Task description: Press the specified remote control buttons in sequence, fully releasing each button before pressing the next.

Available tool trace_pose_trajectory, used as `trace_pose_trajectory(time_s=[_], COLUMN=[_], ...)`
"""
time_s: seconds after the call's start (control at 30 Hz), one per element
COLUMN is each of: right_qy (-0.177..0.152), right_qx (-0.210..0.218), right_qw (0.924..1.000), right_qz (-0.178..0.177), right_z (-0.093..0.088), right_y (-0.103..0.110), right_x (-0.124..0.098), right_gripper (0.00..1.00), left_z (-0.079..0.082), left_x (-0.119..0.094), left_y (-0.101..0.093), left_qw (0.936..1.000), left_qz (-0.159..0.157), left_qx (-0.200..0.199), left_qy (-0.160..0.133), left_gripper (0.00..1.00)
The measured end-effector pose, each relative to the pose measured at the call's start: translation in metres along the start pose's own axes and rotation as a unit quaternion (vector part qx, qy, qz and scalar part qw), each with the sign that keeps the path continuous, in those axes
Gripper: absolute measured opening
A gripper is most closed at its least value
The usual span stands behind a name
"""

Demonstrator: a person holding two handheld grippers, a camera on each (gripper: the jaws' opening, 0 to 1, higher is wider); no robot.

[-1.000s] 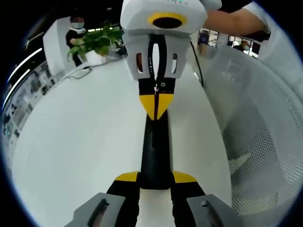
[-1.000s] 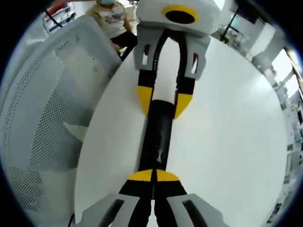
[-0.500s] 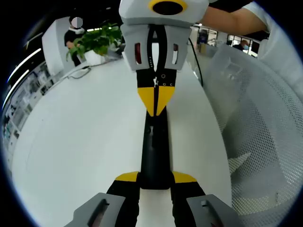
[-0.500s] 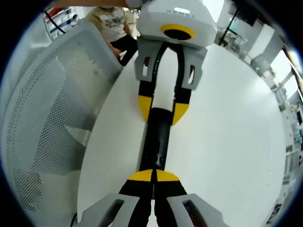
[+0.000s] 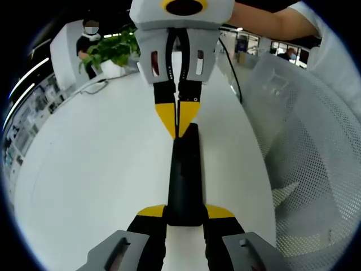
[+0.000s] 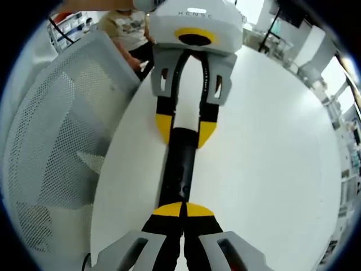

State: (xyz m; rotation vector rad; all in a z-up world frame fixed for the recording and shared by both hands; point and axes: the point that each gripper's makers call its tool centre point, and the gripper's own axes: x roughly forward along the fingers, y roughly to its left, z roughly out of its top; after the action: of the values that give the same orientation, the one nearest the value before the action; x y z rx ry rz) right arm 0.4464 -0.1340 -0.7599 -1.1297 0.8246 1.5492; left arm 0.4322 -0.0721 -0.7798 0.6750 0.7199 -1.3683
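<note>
- The white table (image 5: 101,169) spreads wide, with a white mesh chair (image 6: 51,147) at its edge.
- A potted plant (image 5: 115,51) stands at the table's far end.
- The black remote control (image 5: 185,175) lies lengthwise on the table.
- The left gripper (image 5: 185,212) clamps the remote's near end between its yellow-tipped jaws.
- The right gripper (image 6: 183,210) is pinched together, its tips over the remote's opposite end.

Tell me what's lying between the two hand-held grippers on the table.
The black remote control spans the gap in the left gripper view: the left hand-held gripper straddles its near end, and the shut right hand-held gripper has its tip at the far end.
</note>
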Motion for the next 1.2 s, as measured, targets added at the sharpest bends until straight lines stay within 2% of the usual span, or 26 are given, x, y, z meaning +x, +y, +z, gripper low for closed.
trace_pose_trajectory(time_s=[1.2], right_qy=[0.002], right_qx=[-0.016], right_qw=[0.9996], right_qz=[0.025], right_z=[0.009], right_y=[-0.005], right_x=[0.018], right_gripper=[0.00], left_z=[0.000], left_x=[0.001], left_y=[0.001], left_qw=[1.0000], left_qz=[0.002], left_qx=[-0.001], left_qy=[-0.005], left_gripper=[0.24])
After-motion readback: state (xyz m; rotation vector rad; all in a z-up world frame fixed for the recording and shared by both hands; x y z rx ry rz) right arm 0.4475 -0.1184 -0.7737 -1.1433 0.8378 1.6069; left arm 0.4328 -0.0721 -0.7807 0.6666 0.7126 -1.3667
